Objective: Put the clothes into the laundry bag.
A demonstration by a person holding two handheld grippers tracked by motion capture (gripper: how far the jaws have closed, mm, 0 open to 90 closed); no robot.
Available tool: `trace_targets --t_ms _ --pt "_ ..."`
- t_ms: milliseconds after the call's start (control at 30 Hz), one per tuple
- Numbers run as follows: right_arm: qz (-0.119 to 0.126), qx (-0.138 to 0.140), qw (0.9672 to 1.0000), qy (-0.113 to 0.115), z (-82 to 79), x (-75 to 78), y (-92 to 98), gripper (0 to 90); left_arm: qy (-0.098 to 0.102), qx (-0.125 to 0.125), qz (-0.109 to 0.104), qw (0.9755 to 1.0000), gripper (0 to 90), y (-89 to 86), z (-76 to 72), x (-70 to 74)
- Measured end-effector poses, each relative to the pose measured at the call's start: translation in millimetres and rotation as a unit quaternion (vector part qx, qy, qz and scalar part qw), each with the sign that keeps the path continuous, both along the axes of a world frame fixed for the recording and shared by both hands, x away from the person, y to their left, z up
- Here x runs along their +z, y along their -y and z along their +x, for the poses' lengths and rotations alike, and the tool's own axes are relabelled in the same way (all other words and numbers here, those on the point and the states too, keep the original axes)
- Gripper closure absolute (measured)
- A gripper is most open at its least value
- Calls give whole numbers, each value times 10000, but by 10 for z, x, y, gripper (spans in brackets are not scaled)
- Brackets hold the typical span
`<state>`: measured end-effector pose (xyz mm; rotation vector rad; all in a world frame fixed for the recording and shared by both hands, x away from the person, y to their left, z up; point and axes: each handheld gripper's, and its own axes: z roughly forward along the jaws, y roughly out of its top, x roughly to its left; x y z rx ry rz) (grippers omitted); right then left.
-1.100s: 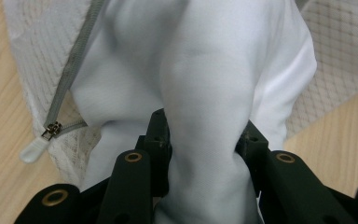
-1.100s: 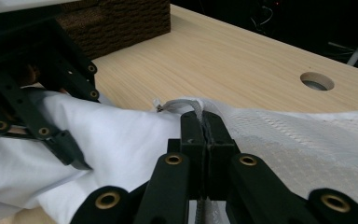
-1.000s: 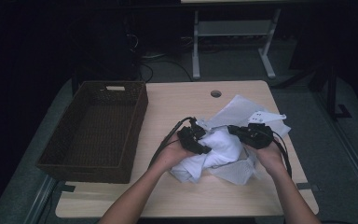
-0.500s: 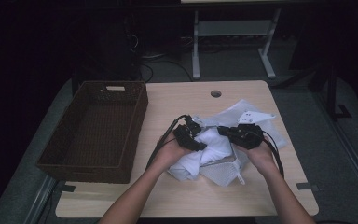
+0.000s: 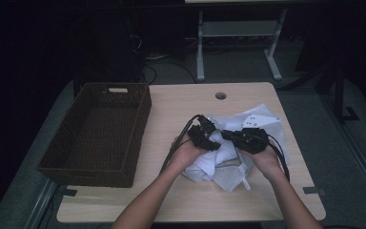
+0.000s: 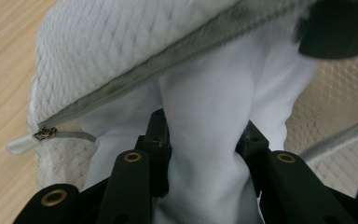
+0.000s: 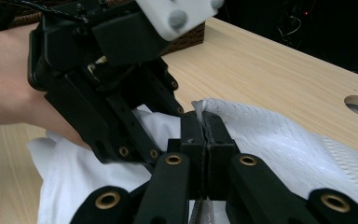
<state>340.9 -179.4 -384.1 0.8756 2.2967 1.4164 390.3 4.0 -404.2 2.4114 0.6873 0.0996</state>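
Observation:
A white mesh laundry bag (image 5: pixel 262 119) with a grey zipper lies on the table's right half, and a white garment (image 5: pixel 219 160) is bunched at its mouth. My left gripper (image 5: pixel 209 140) is shut on a thick fold of the garment (image 6: pixel 205 140), which sits just under the bag's zippered edge (image 6: pixel 112 42). The zipper pull (image 6: pixel 21 143) hangs at the left. My right gripper (image 5: pixel 229 135) is shut on the bag's edge (image 7: pixel 284 140), its jaws (image 7: pixel 206 128) pinching the thin rim. The left gripper (image 7: pixel 112 84) sits right beside it, over the garment (image 7: pixel 74 172).
A dark wicker basket (image 5: pixel 100 133) stands on the table's left half, and its corner shows behind the left gripper (image 7: pixel 186 35). A round cable hole (image 5: pixel 220 95) is in the tabletop near the far edge. Bare wood (image 5: pixel 171 109) lies between basket and cloth.
The two hands have drawn closer together, the right gripper shifting slightly left. The bag and garment are bunched more tightly between them.

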Motion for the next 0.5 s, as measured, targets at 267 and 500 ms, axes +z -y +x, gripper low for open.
trace_targets --t_ms 267,500 --pt "-51 -77 9999 -62 9 -37 74 881 -34 154 -111 9998 592 77 89 -84" --pt "-60 -147 9998 -123 22 -75 135 881 9 143 -427 9990 481 12 87 -52"
